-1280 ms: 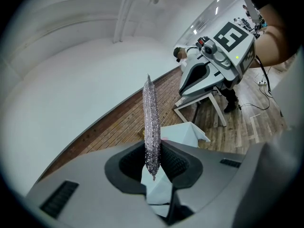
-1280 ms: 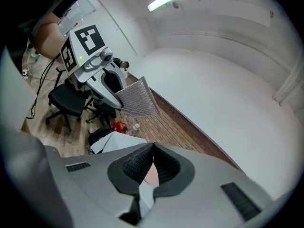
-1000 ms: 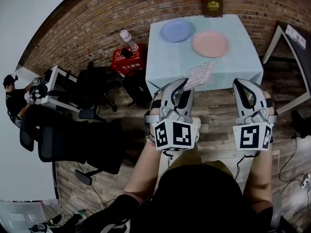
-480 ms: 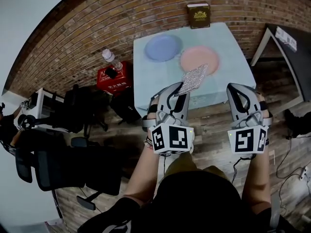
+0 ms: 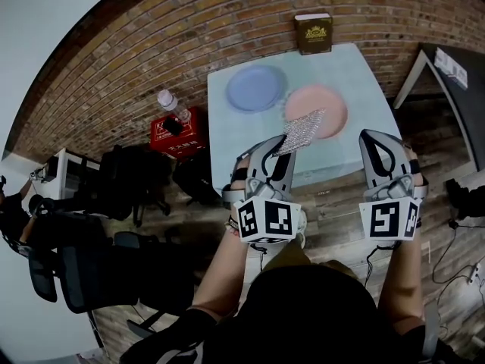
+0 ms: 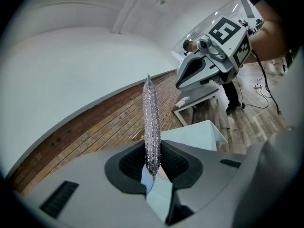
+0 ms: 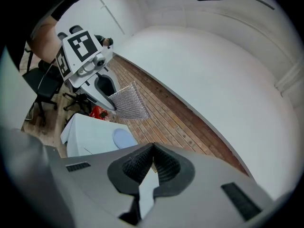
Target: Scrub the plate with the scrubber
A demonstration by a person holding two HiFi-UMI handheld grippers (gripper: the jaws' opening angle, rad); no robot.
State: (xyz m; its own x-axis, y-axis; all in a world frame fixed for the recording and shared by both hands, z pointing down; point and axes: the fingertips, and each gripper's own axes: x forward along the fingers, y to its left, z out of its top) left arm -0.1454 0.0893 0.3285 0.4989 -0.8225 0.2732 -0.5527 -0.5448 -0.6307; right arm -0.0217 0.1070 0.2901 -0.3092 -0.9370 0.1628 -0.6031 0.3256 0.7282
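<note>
In the head view, our left claw [image 5: 282, 145] is clamped on the silvery scrubber [image 5: 301, 131], held up over the near part of the pale desk [image 5: 227, 131], just short of the pink plate [image 5: 318, 111], blue plate [image 5: 255, 88] to its left. Left gripper view: we see the scrubber edge-on, pinched between the pads [image 6: 132, 162]. Right gripper view: our right claw [image 7: 153, 148] is closed tight, nothing in it.
</note>
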